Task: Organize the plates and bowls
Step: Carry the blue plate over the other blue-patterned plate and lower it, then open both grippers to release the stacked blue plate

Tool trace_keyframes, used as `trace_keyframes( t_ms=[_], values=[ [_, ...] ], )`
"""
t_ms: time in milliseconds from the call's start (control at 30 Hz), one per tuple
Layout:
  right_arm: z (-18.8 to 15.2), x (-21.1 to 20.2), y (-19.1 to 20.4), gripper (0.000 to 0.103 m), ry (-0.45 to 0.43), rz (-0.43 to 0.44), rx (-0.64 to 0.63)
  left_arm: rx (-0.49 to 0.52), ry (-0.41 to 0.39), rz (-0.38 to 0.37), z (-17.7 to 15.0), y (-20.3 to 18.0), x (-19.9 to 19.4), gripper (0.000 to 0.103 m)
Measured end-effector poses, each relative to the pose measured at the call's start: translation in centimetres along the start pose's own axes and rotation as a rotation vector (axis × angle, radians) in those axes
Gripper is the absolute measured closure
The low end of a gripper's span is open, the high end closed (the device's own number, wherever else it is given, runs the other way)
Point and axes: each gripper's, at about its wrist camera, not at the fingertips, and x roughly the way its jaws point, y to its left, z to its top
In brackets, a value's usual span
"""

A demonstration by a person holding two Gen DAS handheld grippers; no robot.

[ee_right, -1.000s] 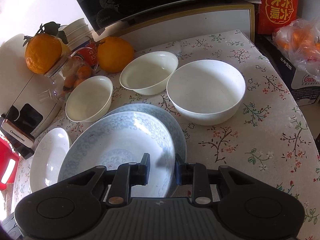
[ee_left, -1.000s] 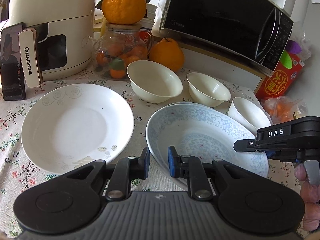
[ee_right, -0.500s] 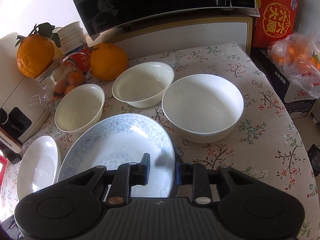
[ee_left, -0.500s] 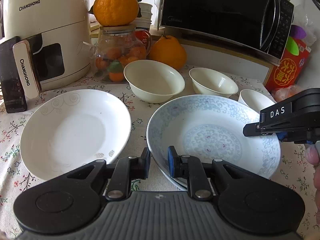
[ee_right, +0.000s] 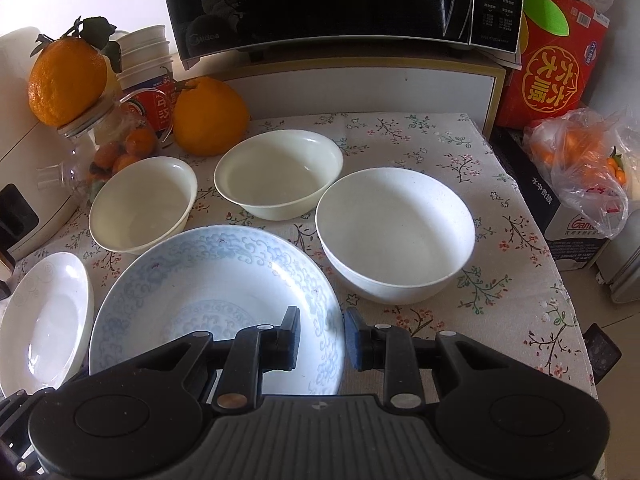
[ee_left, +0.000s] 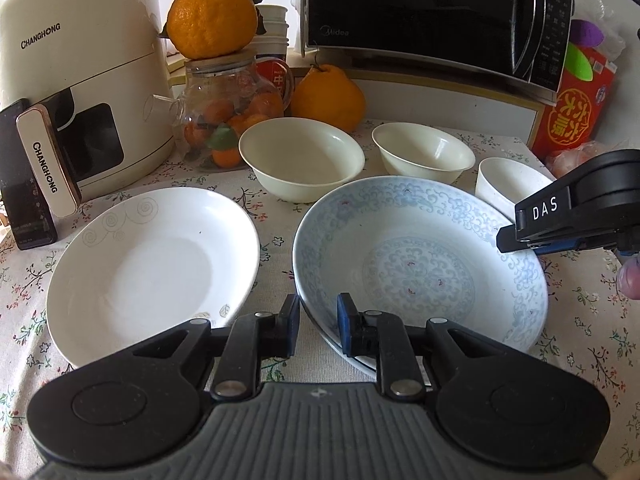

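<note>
A blue-patterned plate (ee_left: 420, 260) sits on a second plate whose rim shows under its near edge (ee_left: 352, 354). My left gripper (ee_left: 318, 326) straddles the plates' left rim, jaws a little apart. My right gripper (ee_right: 322, 334) straddles the blue plate's (ee_right: 216, 280) right rim, jaws also apart, and shows in the left wrist view (ee_left: 520, 236). A plain white plate (ee_left: 152, 268) lies to the left. Two cream bowls (ee_left: 302, 156) (ee_left: 422, 156) and a white bowl (ee_right: 394, 232) stand behind.
An air fryer (ee_left: 80, 72) and phone (ee_left: 20, 184) stand at the back left, a glass pot of oranges (ee_left: 228, 120) and a microwave (ee_left: 436, 16) behind. A red box (ee_right: 556, 68) and bagged oranges (ee_right: 580, 160) are at the right table edge.
The blue plate has settled level onto the plate beneath it. Both grippers' views have shifted slightly and the right gripper's jaws now stand a little wider around the rim.
</note>
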Motion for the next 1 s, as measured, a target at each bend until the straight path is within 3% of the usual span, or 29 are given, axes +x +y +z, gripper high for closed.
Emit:
trace_keyframes(
  t_ms=[167, 300, 500, 800, 1000],
  values=[
    [0.0, -0.3, 0.0, 0.073, 0.0, 0.012, 0.021, 0.009, 0.013, -0.02, 0.0, 0.0, -0.1, 0.079],
    [0.0, -0.8, 0.2, 0.064, -0.008, 0.023, 0.021, 0.009, 0.018, -0.043, 0.2, 0.2, -0.5, 0.064],
    [-0.1, -1.6, 0.5, 0.041, -0.018, 0.03, 0.02, 0.005, 0.056, -0.095, 0.4, 0.6, -1.2, 0.036],
    [-0.5, -2.3, 0.5, 0.022, 0.012, 0.032, 0.055, 0.006, 0.141, -0.142, 0.6, 1.8, -1.7, 0.01],
    [-0.7, -2.7, 1.0, 0.016, 0.018, 0.034, 0.036, -0.001, 0.191, -0.155, 0.6, 3.2, -2.4, 0.004]
  ],
)
